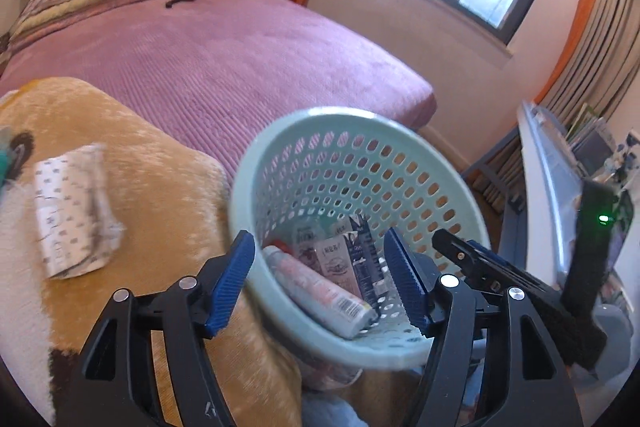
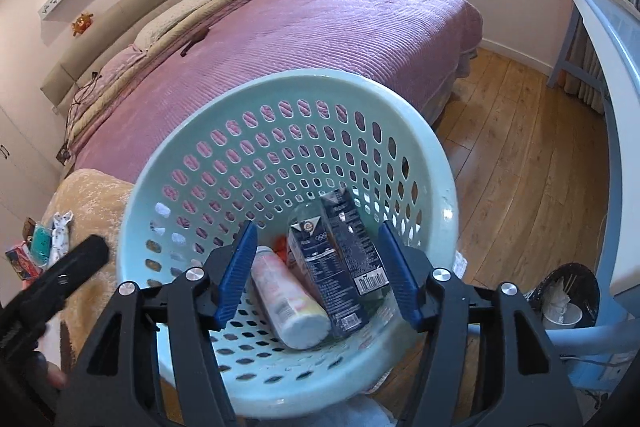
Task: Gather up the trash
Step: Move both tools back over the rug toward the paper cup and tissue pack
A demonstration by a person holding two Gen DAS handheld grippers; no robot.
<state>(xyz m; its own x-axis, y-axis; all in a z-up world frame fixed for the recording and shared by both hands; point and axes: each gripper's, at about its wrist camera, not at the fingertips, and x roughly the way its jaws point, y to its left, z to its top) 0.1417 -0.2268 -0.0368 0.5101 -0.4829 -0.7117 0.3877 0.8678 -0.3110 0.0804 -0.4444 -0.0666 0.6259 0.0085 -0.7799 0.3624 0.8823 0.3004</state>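
A pale green perforated basket [image 1: 320, 125] [image 2: 436, 163] stands in front of both grippers, next to the tan plush blanket. Inside lie a pink-white bottle [image 1: 320, 289] [image 2: 288, 301], dark blue cartons [image 1: 362, 259] [image 2: 344, 259] and other wrappers. My left gripper [image 1: 320, 279] is open and empty, its fingers either side of the basket's near rim. My right gripper [image 2: 316, 269] is open and empty above the basket's mouth; it also shows in the left wrist view [image 1: 480, 259]. A crumpled patterned white wrapper [image 1: 70, 215] [image 2: 60, 233] lies on the tan blanket [image 1: 152, 187].
A bed with a purple cover [image 1: 240, 59] [image 2: 320, 35] fills the background. A white-blue desk [image 2: 616, 67] stands to the right, with a black-lined bin [image 2: 568, 295] under it. A teal item [image 2: 40, 241] and a colourful box [image 2: 20, 261] lie on the blanket's far left. Wooden floor [image 2: 520, 155] lies right.
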